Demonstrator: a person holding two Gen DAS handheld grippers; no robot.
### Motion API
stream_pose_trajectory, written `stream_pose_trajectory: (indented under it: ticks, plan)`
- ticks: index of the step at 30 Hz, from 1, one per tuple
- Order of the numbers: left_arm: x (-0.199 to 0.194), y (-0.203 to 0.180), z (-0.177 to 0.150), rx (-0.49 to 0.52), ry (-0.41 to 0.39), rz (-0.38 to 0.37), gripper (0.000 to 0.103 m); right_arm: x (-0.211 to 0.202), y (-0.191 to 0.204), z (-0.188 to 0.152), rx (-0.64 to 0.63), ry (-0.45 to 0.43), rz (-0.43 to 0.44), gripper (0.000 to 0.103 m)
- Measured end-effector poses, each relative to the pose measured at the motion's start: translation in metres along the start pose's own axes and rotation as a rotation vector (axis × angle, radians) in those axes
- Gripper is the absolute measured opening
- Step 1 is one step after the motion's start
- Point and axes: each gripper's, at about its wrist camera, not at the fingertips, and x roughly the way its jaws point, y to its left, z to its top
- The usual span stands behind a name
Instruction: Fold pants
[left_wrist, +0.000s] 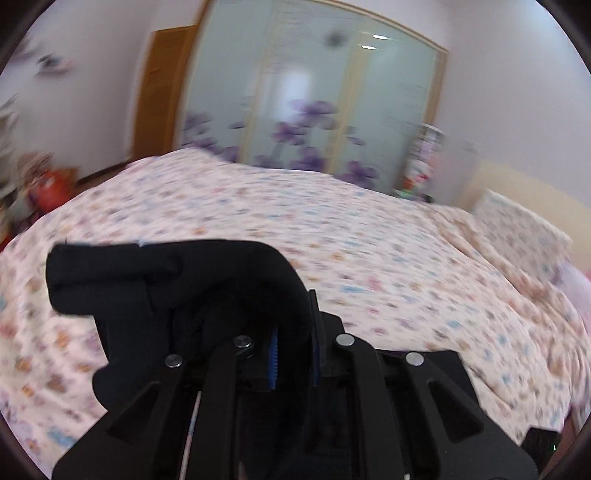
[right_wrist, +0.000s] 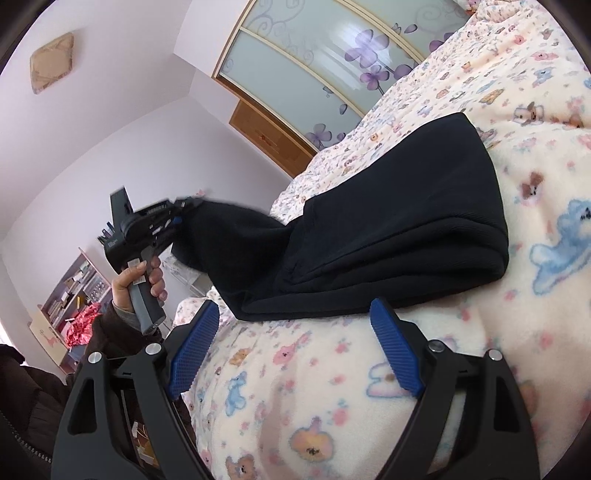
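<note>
Partly done, I'd judge: black soft knit pants (right_wrist: 402, 221) lie in thick stacked layers on the fleecy cartoon-print bedspread (right_wrist: 369, 387). One end is lifted off it, pinched tight in the left gripper (left_wrist: 293, 354). Right gripper (right_wrist: 295, 350) gapes wide, empty, just beside the bundle. Final fold left.

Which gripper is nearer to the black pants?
Left. The left gripper is shut on the pants, lifting one end; the right gripper is open, just short of them.
</note>
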Motion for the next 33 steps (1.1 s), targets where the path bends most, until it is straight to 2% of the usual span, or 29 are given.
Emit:
stream_pose_trajectory:
  ticks: [2, 5, 7, 9, 11, 14, 17, 22, 27, 30, 33]
  plan:
    - [0.003, -0.036, -0.009, 0.089, 0.003, -0.054, 0.012, -0.002, -0.001, 0.000, 0.008, -0.012, 0.016, 0.086]
    - [0.012, -0.101, -0.039, 0.285, 0.043, -0.140, 0.012, -0.008, -0.007, 0.002, 0.045, -0.052, 0.068, 0.086]
    - [0.025, -0.143, -0.074, 0.421, 0.122, -0.192, 0.012, -0.016, -0.014, 0.005, 0.100, -0.091, 0.109, 0.086]
    - [0.047, -0.168, -0.108, 0.501, 0.231, -0.202, 0.012, -0.025, -0.019, 0.009, 0.145, -0.134, 0.129, 0.086]
    - [0.066, -0.175, -0.135, 0.533, 0.303, -0.192, 0.013, -0.034, -0.019, 0.013, 0.151, -0.170, 0.122, 0.089]
    - [0.071, -0.176, -0.156, 0.555, 0.310, -0.184, 0.015, -0.046, -0.019, 0.018, 0.130, -0.215, 0.098, 0.092]
    - [0.070, -0.176, -0.157, 0.548, 0.310, -0.188, 0.016, -0.053, -0.028, 0.021, 0.164, -0.245, 0.103, 0.092]
    - [0.069, -0.176, -0.160, 0.549, 0.289, -0.193, 0.016, -0.049, -0.032, 0.021, 0.162, -0.240, 0.093, 0.092]
    - [0.061, -0.165, -0.155, 0.471, 0.254, -0.237, 0.015, -0.050, -0.037, 0.020, 0.181, -0.243, 0.103, 0.092]
    - [0.046, -0.172, -0.159, 0.508, 0.210, -0.235, 0.015, -0.050, -0.037, 0.026, 0.208, -0.230, 0.102, 0.093]
    - [0.051, -0.174, -0.170, 0.552, 0.284, -0.233, 0.028, -0.052, -0.040, 0.039, 0.264, -0.242, 0.086, 0.094]
